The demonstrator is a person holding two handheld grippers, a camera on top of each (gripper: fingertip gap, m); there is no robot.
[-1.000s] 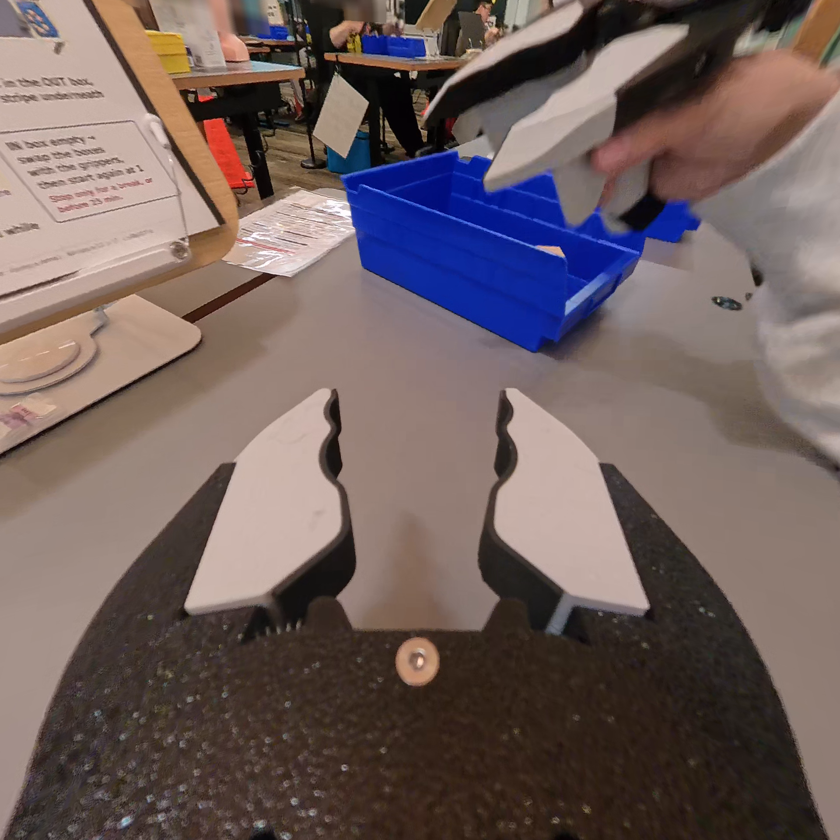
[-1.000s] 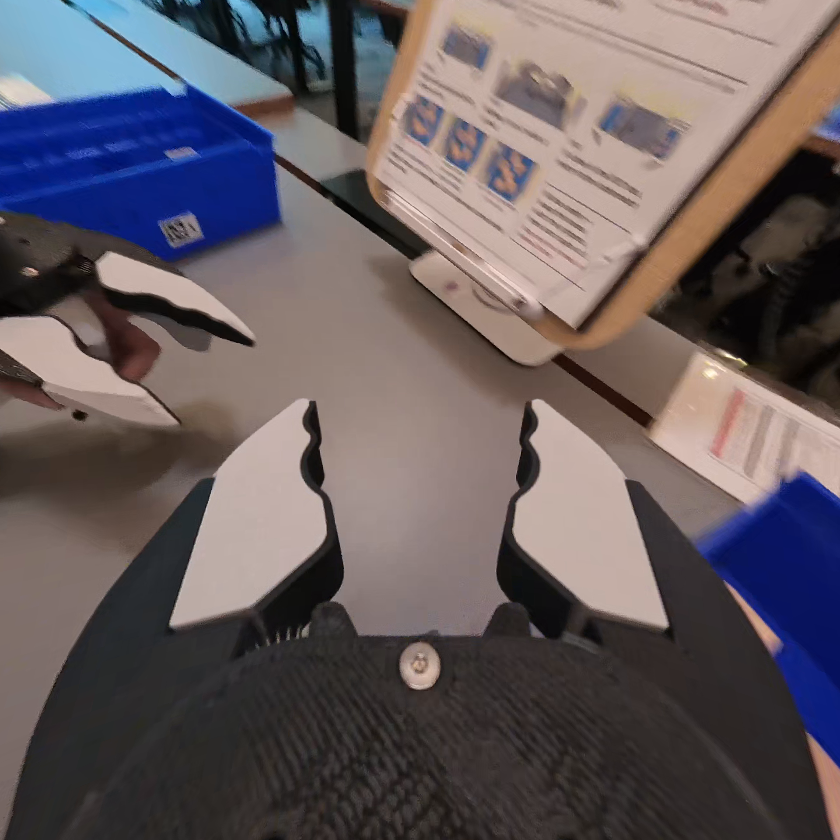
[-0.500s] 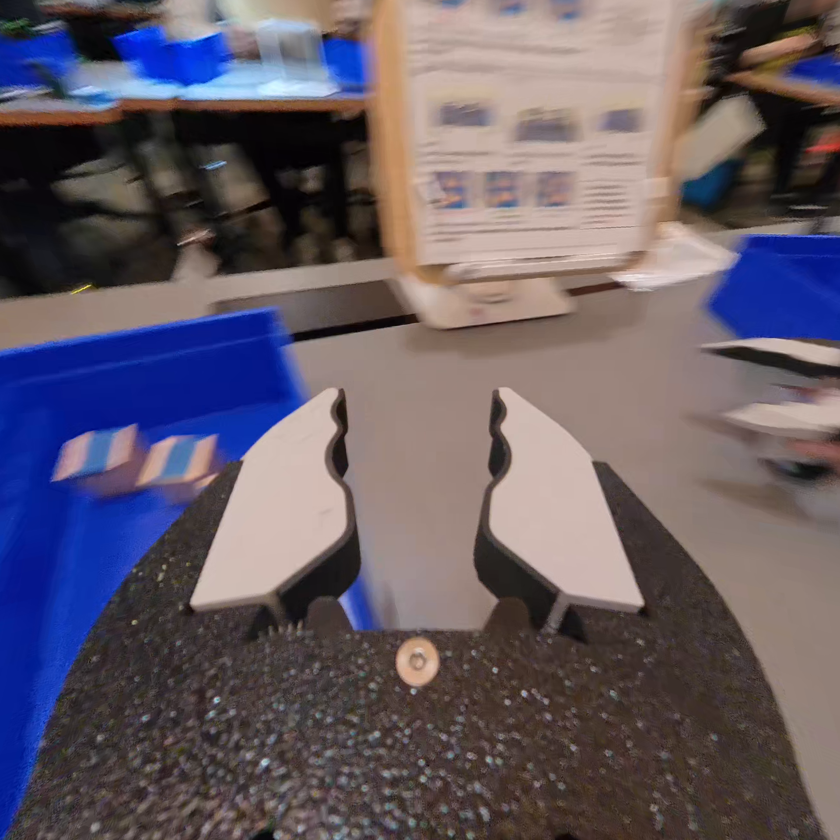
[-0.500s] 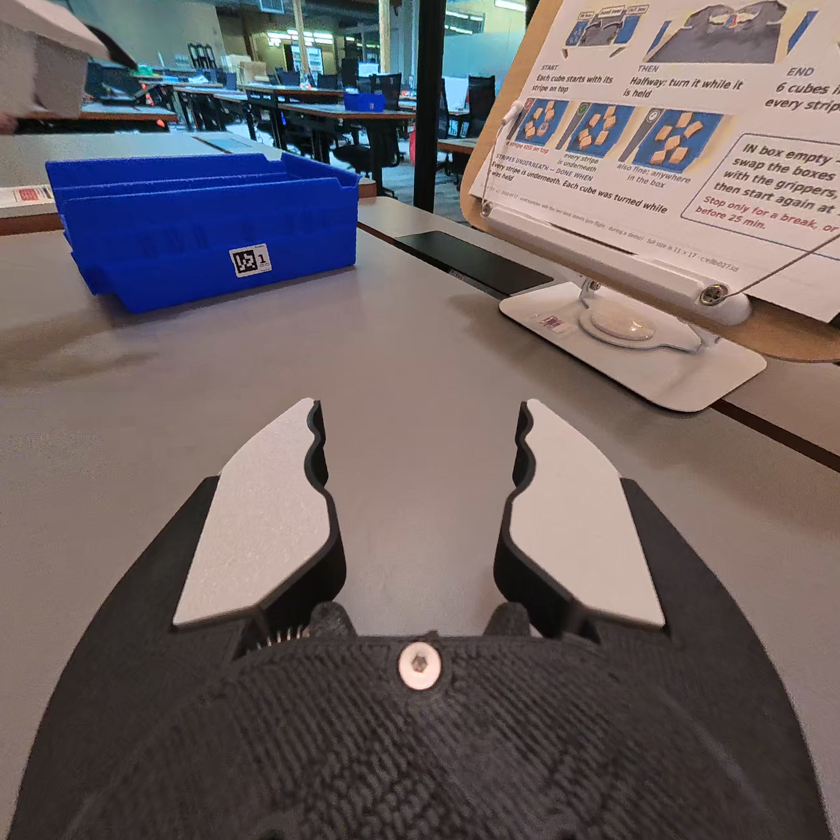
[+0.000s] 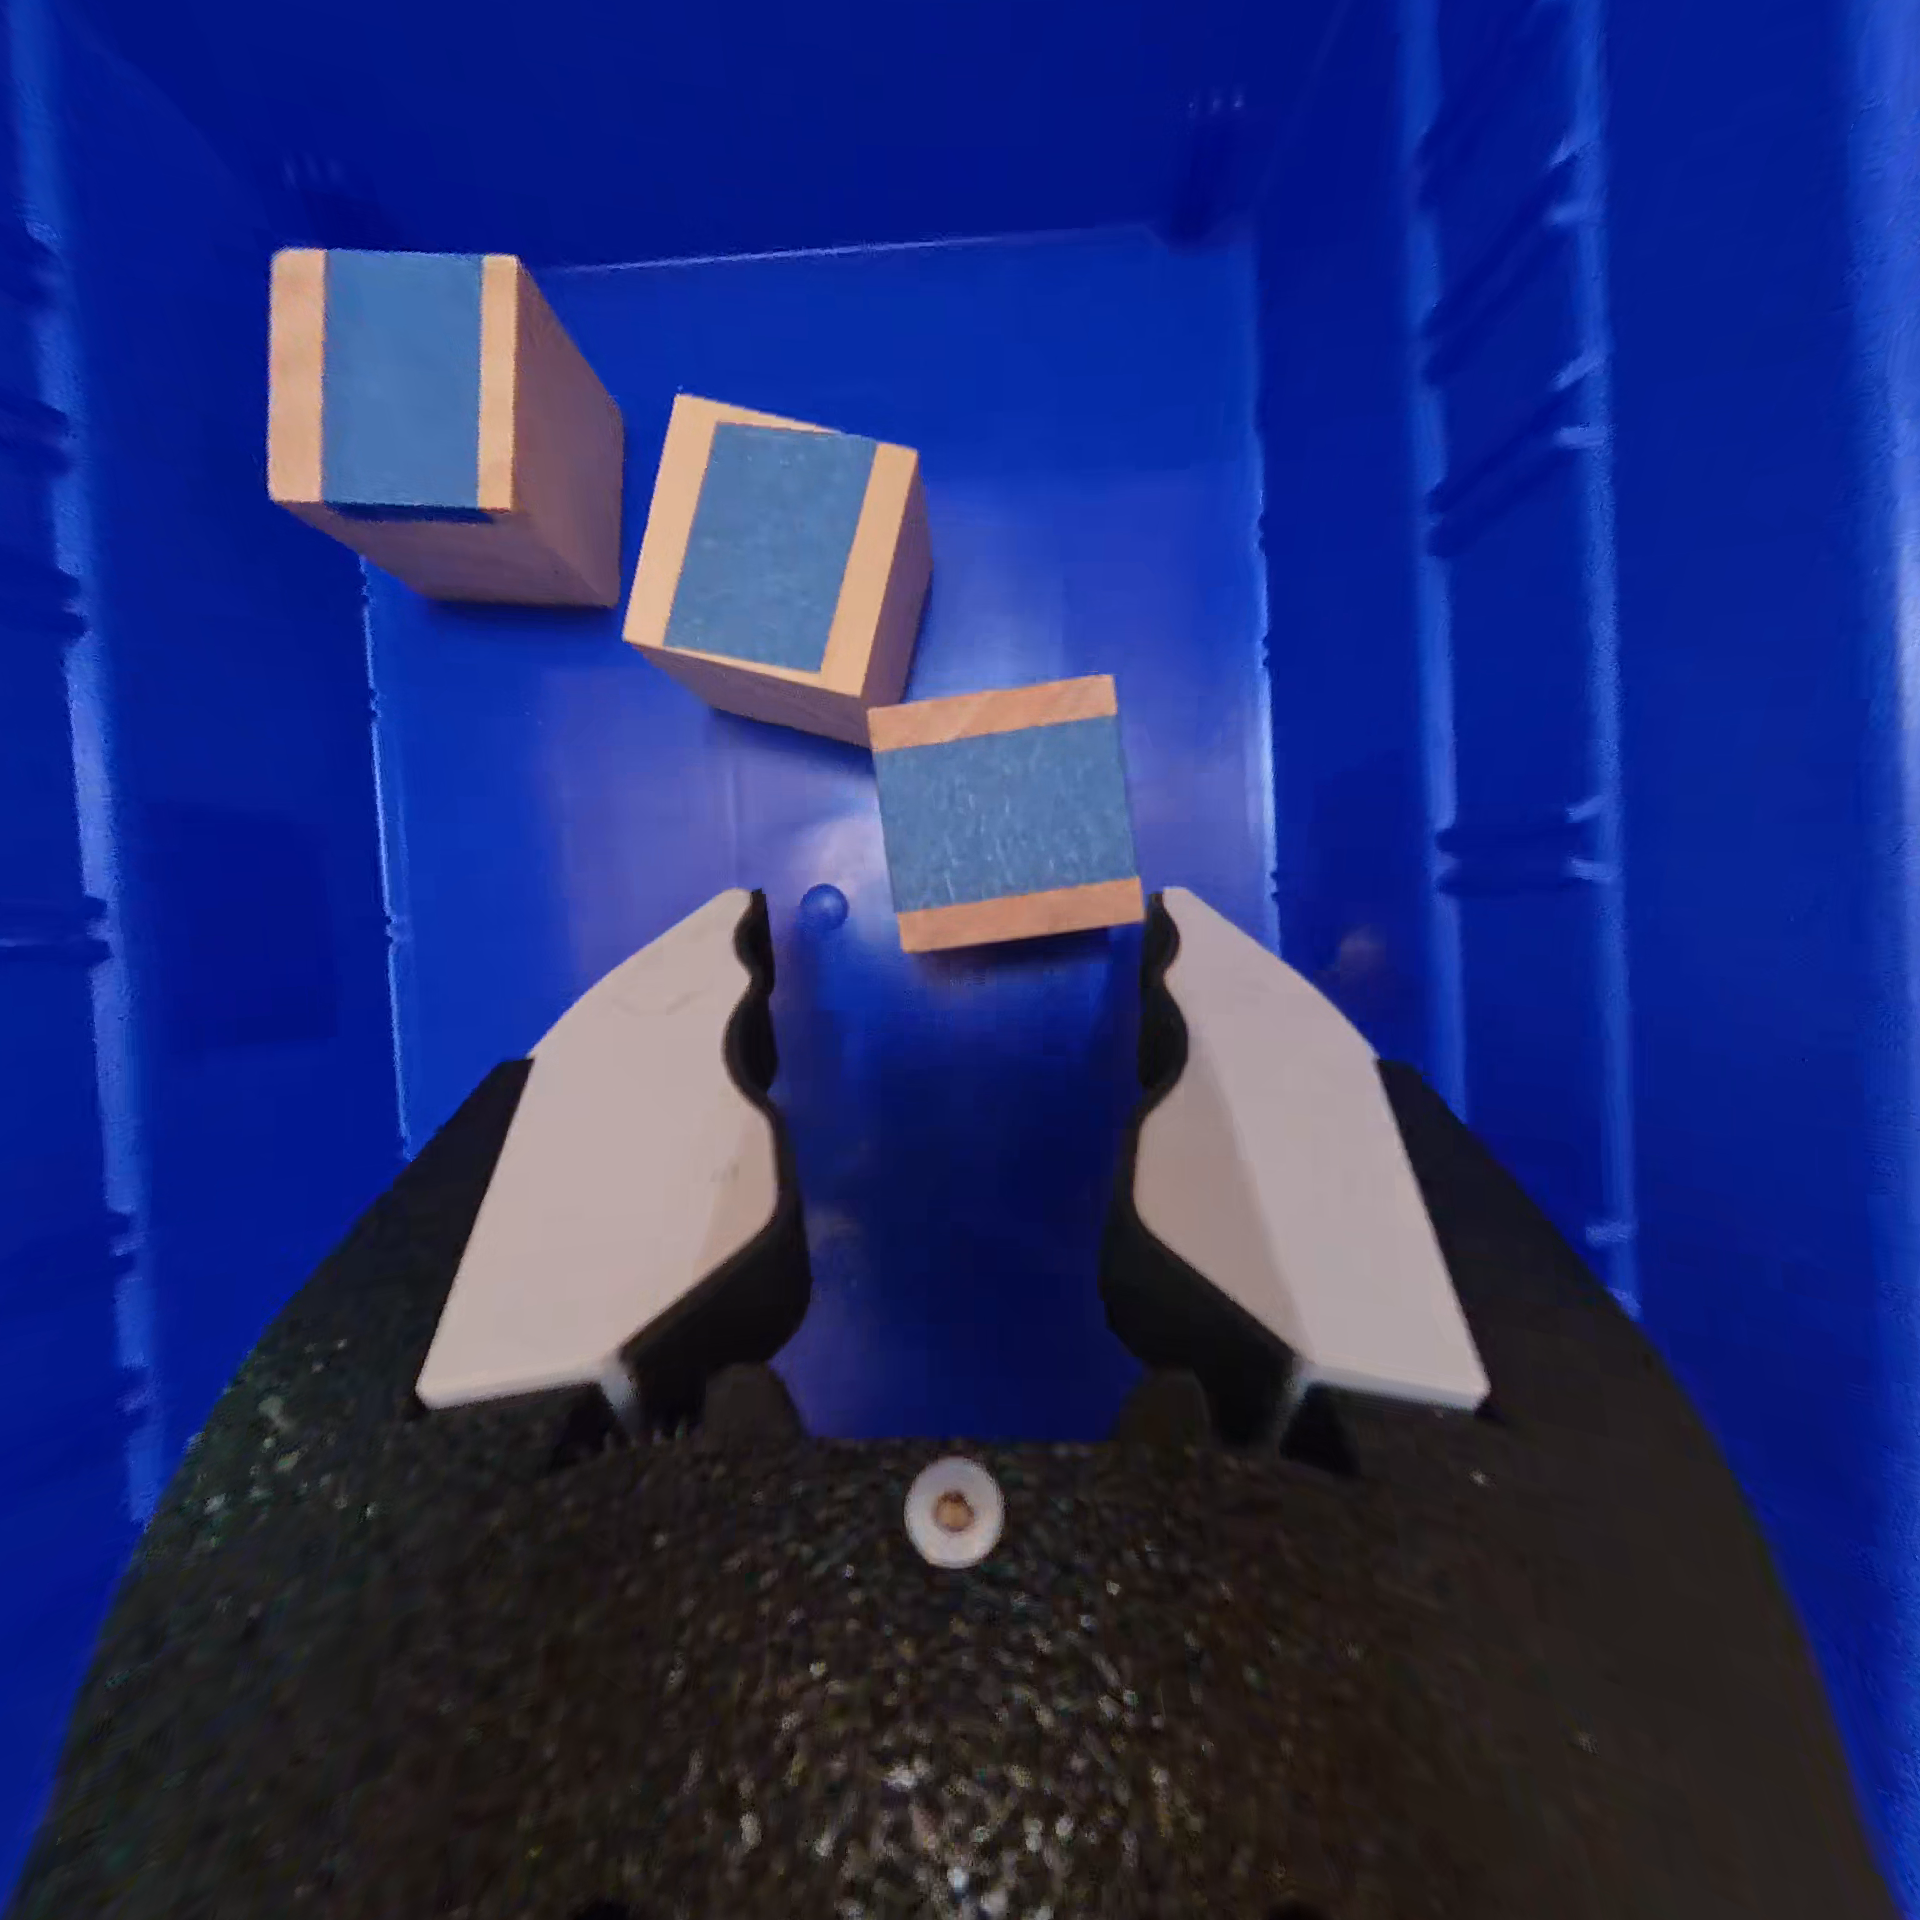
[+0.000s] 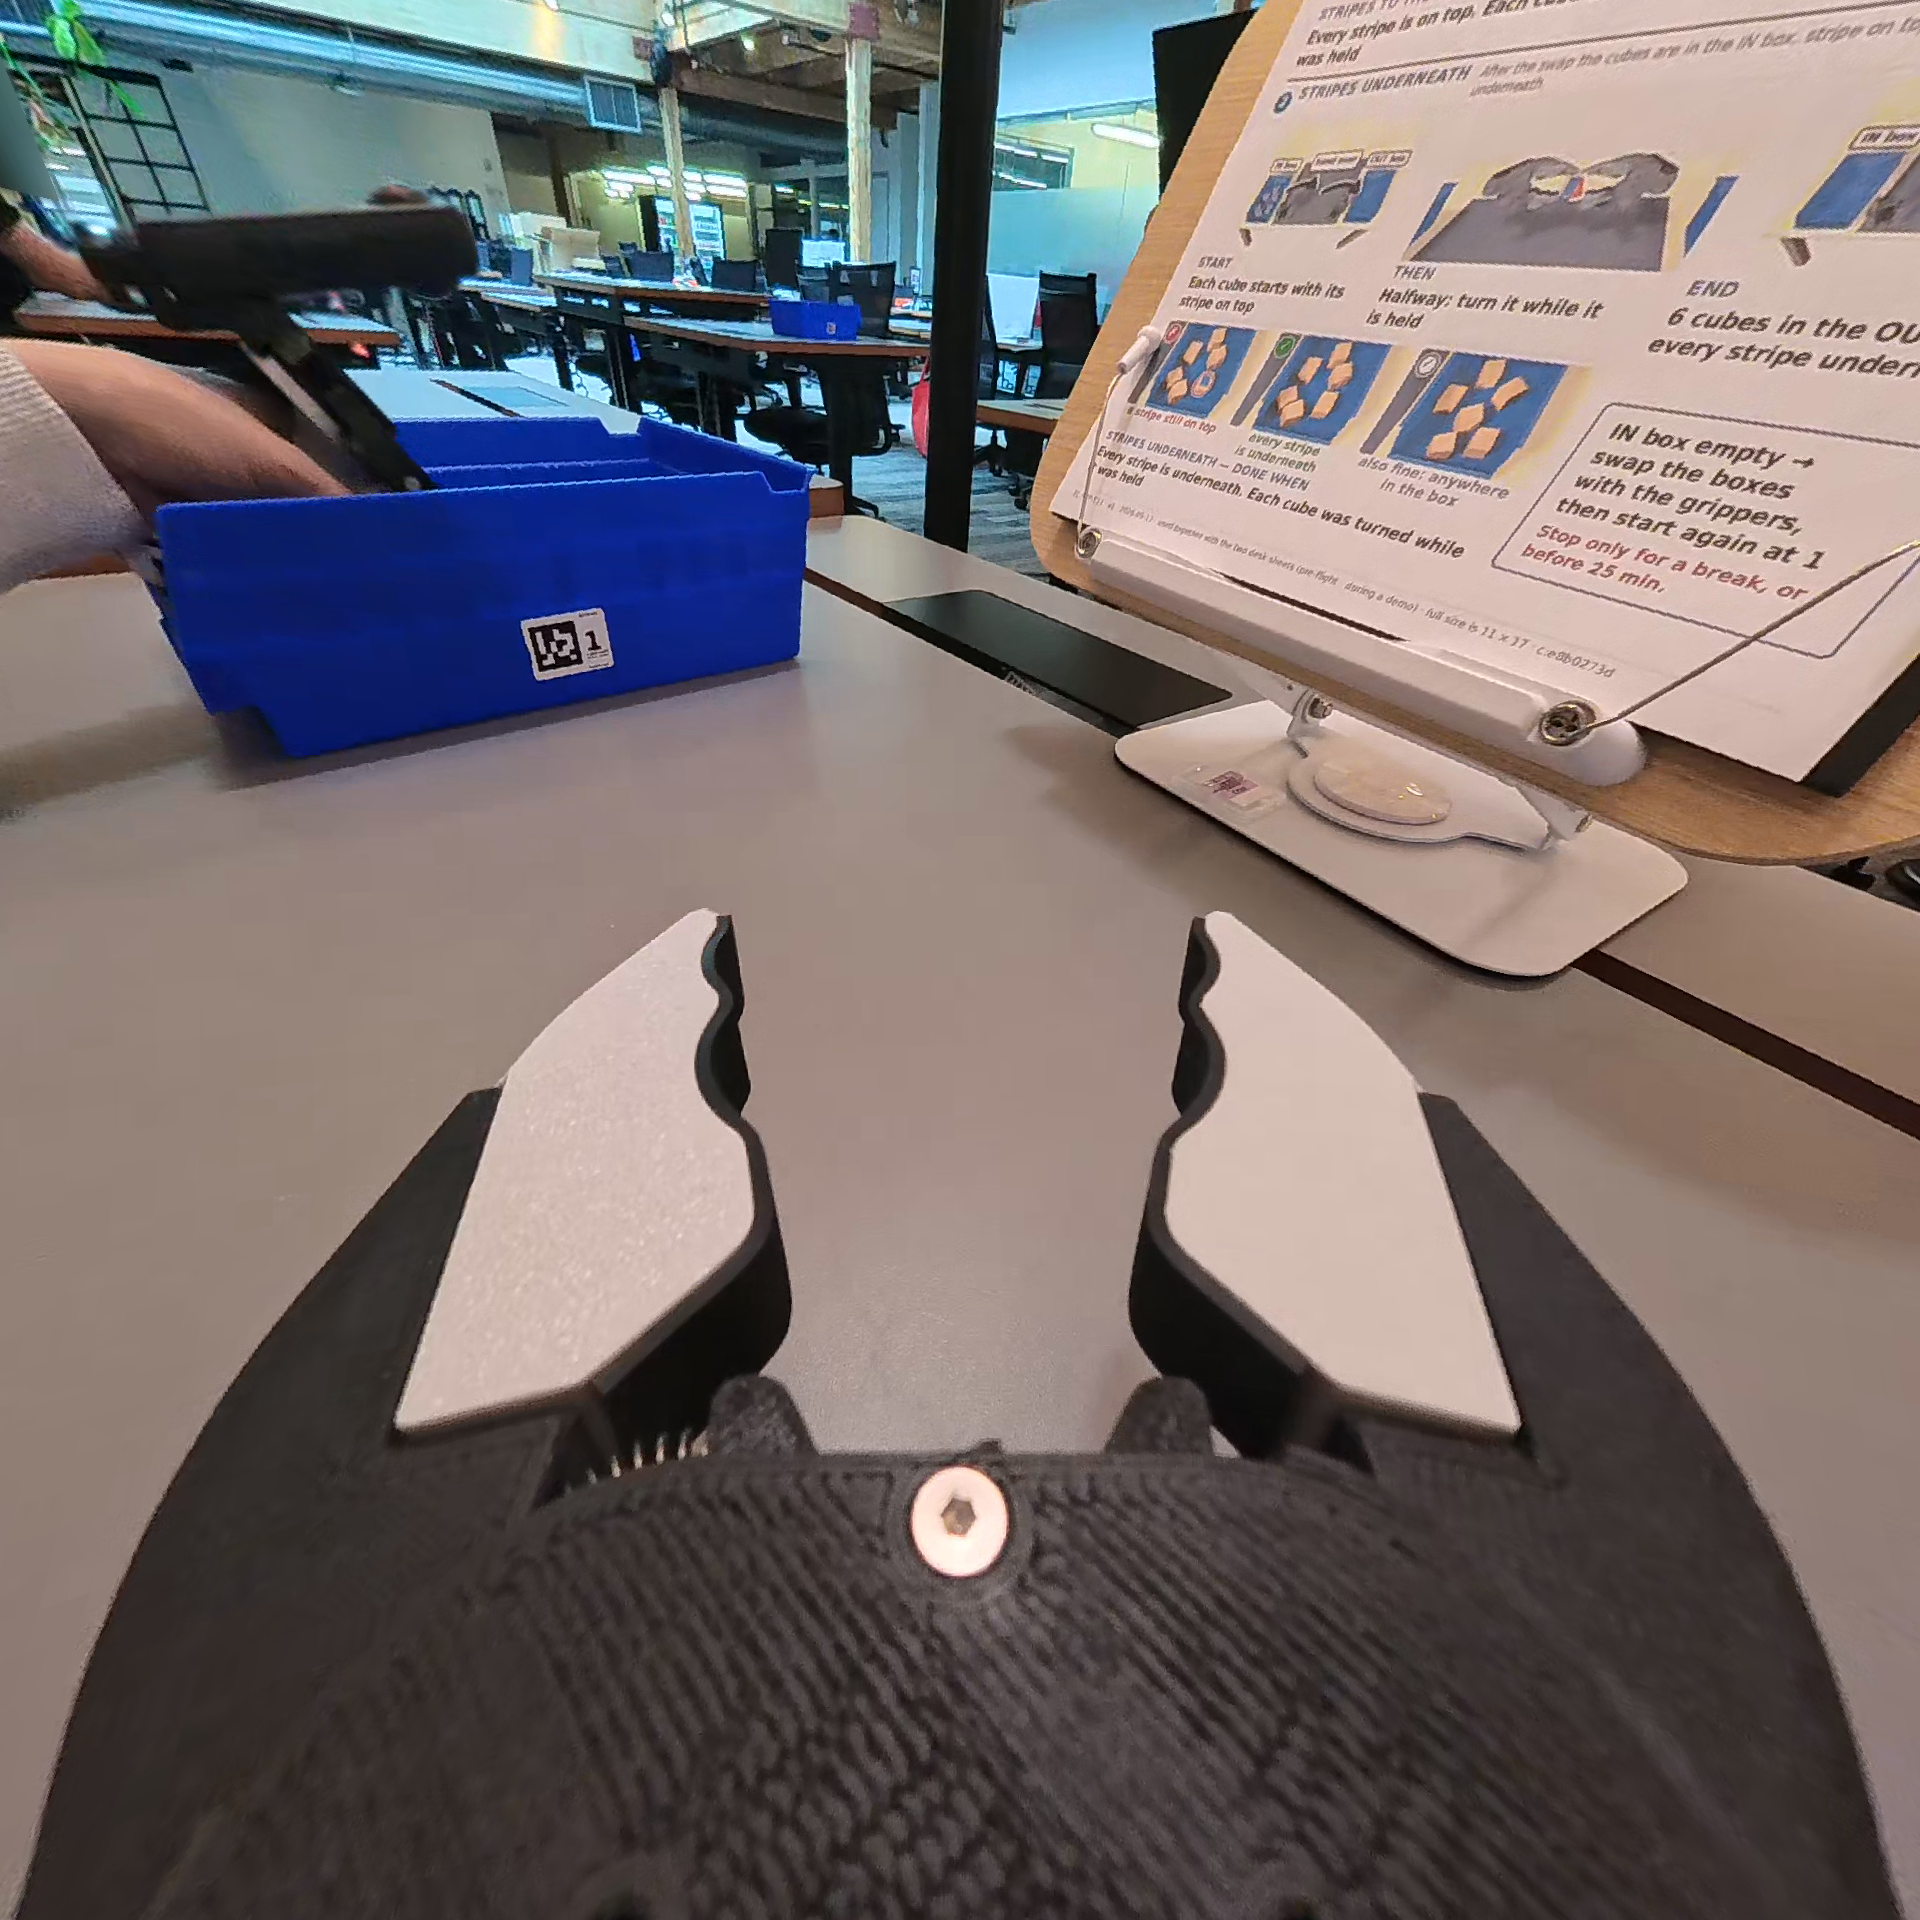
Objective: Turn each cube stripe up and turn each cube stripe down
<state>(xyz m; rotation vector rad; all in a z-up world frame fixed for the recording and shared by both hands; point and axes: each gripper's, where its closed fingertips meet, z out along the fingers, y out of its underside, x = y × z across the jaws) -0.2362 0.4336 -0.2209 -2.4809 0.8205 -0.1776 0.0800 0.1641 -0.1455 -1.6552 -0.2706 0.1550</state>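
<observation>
Left tongs [image 5: 951,914] gape empty inside the blue bin [image 5: 1538,727], pointing down at its floor. Three wooden cubes lie there stripe up: the nearest cube [image 5: 1003,810] just beyond the tips, the middle cube [image 5: 774,556] touching its corner, the far cube [image 5: 410,400] beside that. Right tongs [image 6: 961,940], also apart and empty, hover over the grey worktop [image 6: 883,810] near a document stand [image 6: 1403,821].

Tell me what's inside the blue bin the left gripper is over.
Three wooden cubes lie on the blue bin floor, all stripe up. The open left gripper body hides the near floor, so more cubes may be there.
</observation>
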